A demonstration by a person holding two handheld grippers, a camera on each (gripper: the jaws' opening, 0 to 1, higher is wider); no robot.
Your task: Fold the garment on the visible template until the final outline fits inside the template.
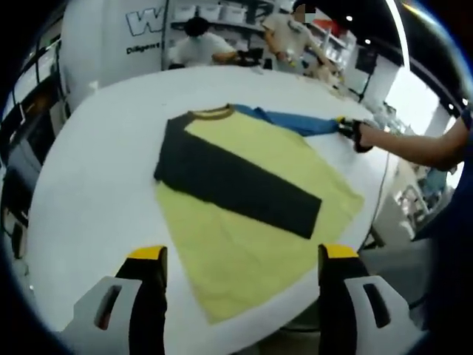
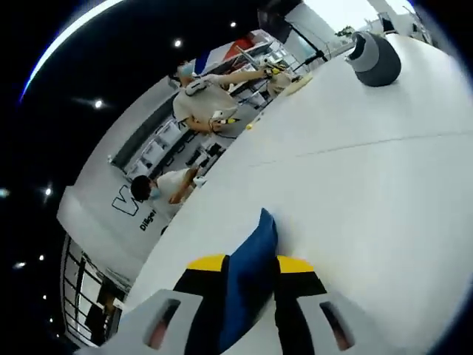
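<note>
A yellow T-shirt (image 1: 244, 237) lies flat on the white round table (image 1: 96, 177), with a dark sleeve (image 1: 236, 181) folded across its chest and a brown collar (image 1: 211, 112) at the far end. My left gripper (image 1: 242, 255) hovers open above the shirt's near hem, holding nothing. The blue sleeve (image 1: 295, 120) stretches out to the right, pinched at its tip by my right gripper (image 1: 351, 129). In the right gripper view that gripper (image 2: 250, 265) is shut on the blue sleeve (image 2: 251, 277), whose cloth rises between the yellow-tipped jaws.
A person's forearm (image 1: 414, 144) reaches in from the right behind the right gripper. Two people (image 1: 199, 44) work at the far side of the table, near shelves. A grey round object (image 2: 375, 55) stands on the table far off.
</note>
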